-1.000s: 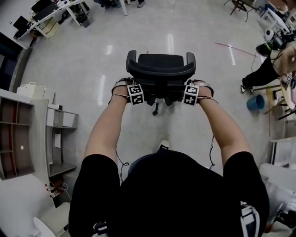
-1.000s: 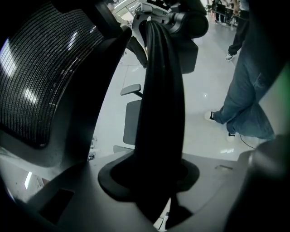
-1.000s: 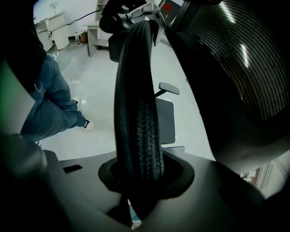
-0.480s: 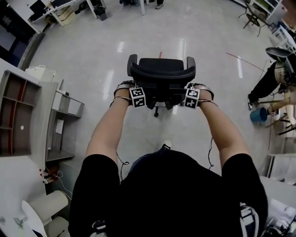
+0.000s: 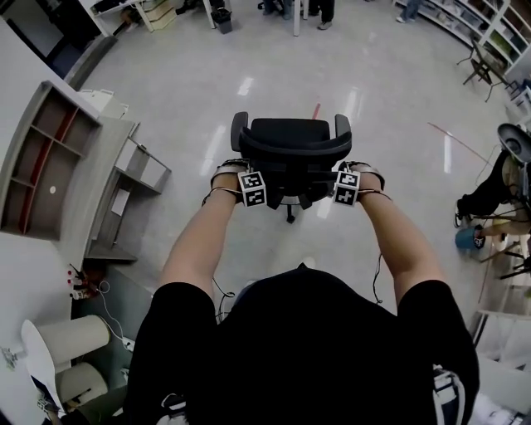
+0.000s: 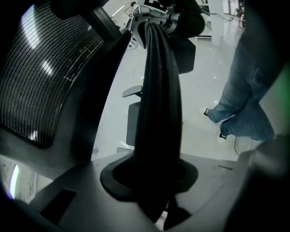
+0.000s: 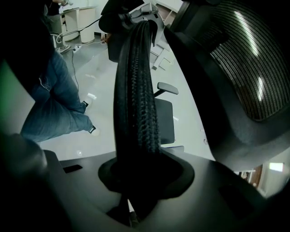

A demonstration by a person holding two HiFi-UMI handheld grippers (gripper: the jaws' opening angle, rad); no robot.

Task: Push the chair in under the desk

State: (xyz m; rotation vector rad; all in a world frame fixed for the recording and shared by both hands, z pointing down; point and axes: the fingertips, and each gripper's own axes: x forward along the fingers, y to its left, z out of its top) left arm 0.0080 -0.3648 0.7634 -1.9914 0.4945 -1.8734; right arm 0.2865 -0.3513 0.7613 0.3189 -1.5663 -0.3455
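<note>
A black office chair [image 5: 290,143] with a mesh back stands on the shiny floor ahead of me in the head view. My left gripper [image 5: 239,174] grips the left end of the backrest's top rim, and my right gripper [image 5: 355,174] grips the right end. In the left gripper view the black rim [image 6: 159,104] runs up from between the jaws, which have just been closing on it; the mesh [image 6: 41,77] is at the left. The right gripper view shows the textured rim [image 7: 136,99] clamped the same way. A grey desk unit with open shelves [image 5: 58,174] stands at the left.
A seated person [image 5: 491,195] and a blue bucket [image 5: 469,239] are at the right edge. White cylinders [image 5: 70,339] and cables lie at the lower left. My own jeans [image 6: 247,99] show beside the chair. More desks and standing people's legs [image 5: 319,10] are at the far end.
The chair, with both grippers on its back, has rolled across the floor. The shelf unit at the left has swung further into view, and the seated person has slid toward the right edge.
</note>
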